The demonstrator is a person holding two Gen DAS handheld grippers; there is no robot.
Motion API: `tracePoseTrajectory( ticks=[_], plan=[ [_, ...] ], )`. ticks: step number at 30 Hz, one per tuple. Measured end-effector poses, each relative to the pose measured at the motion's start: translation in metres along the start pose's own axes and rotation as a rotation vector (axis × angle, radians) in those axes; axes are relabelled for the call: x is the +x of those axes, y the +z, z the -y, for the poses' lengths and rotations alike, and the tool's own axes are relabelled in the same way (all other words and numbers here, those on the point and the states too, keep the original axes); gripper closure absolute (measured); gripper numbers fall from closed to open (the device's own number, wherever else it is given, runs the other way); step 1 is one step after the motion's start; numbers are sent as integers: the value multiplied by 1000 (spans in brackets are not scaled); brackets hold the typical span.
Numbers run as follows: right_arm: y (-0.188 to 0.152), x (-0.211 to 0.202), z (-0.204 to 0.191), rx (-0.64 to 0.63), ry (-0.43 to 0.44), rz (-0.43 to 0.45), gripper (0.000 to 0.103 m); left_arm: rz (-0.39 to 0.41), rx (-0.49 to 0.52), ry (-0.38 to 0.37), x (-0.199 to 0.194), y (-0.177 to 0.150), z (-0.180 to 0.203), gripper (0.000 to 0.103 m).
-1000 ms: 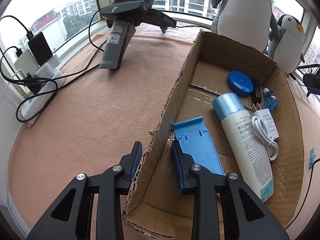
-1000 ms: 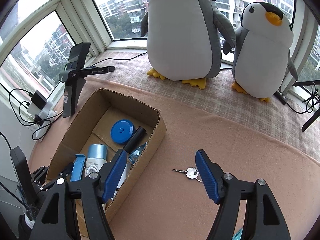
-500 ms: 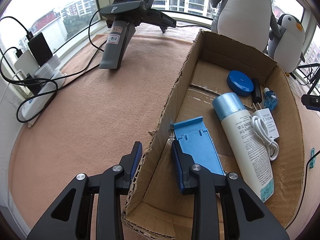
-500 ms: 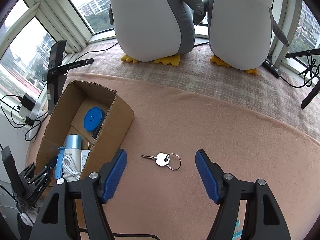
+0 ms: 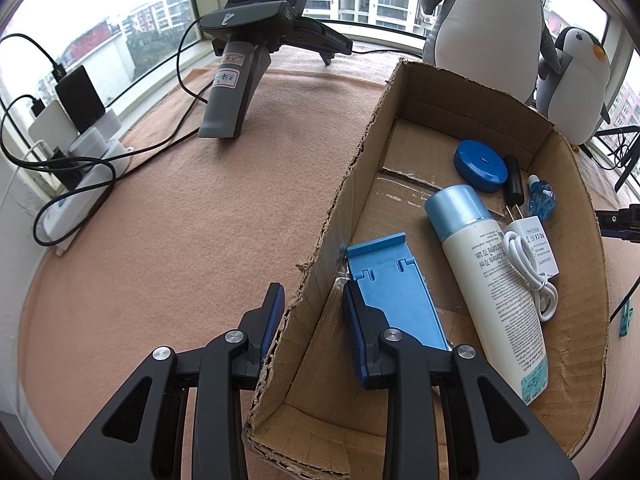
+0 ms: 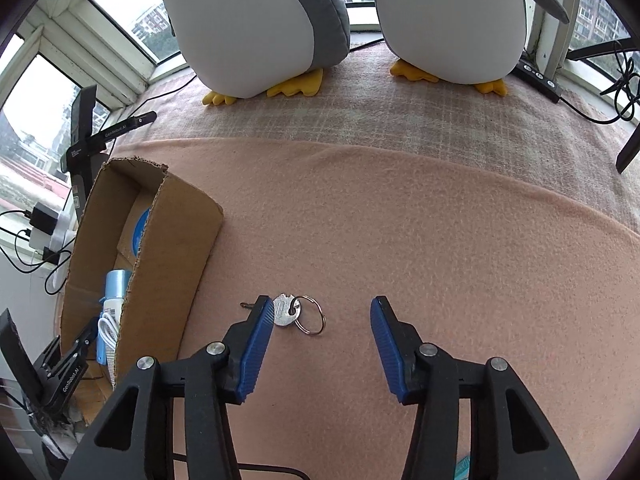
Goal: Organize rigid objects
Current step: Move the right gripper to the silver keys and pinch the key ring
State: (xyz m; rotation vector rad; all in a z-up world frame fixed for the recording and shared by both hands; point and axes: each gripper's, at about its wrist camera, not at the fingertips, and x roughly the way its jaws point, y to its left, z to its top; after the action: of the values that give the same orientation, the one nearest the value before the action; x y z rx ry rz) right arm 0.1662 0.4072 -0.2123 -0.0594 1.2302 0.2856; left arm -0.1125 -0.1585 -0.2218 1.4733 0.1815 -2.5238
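Observation:
A silver key on a ring (image 6: 286, 311) lies on the pink blanket. My right gripper (image 6: 320, 314) stands open around it, and the left fingertip (image 6: 262, 316) covers the key's blade. The cardboard box (image 5: 576, 184) holds a blue stand (image 5: 394, 288), a white bottle (image 5: 492, 276), a white charger with cable (image 5: 532, 240), a blue round lid (image 5: 480, 164) and a small blue bottle (image 5: 540, 200). My left gripper (image 5: 314, 314) straddles the box's left wall. One finger is outside and one inside, with a gap wider than the wall.
A grey handheld device (image 5: 236, 80) stands at the back left, with cables and power adapters (image 5: 68, 136) along the window sill. Two plush penguins (image 6: 256, 20) sit on the checked cloth behind the key. The box (image 6: 168, 232) is left of the right gripper.
My right gripper has moved forward and down over the key, which now sits between its fingers. The left gripper and the box have not moved.

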Motion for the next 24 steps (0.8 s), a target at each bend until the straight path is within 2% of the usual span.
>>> tracePoseTrajectory(
  ticks=[5, 9, 11, 13, 16, 24],
  plan=[
    [-1, 4, 0, -3, 5, -10, 71, 0, 0, 0, 0, 0, 0, 75],
    [-1, 6, -3, -8, 6, -14, 75, 0, 0, 0, 0, 0, 0, 75],
    [-1, 8, -4, -11, 7, -20, 85, 0, 0, -1, 0, 0, 0, 75],
    [-3, 8, -5, -16, 3, -23, 87, 1, 0, 0, 0, 0, 0, 75],
    [-3, 8, -6, -19, -4, -21, 97, 1, -1, 0, 0, 0, 1, 75],
    [-8, 0, -11, -47, -35, 10, 101, 1, -1, 0, 0, 0, 1, 75]
  ],
)
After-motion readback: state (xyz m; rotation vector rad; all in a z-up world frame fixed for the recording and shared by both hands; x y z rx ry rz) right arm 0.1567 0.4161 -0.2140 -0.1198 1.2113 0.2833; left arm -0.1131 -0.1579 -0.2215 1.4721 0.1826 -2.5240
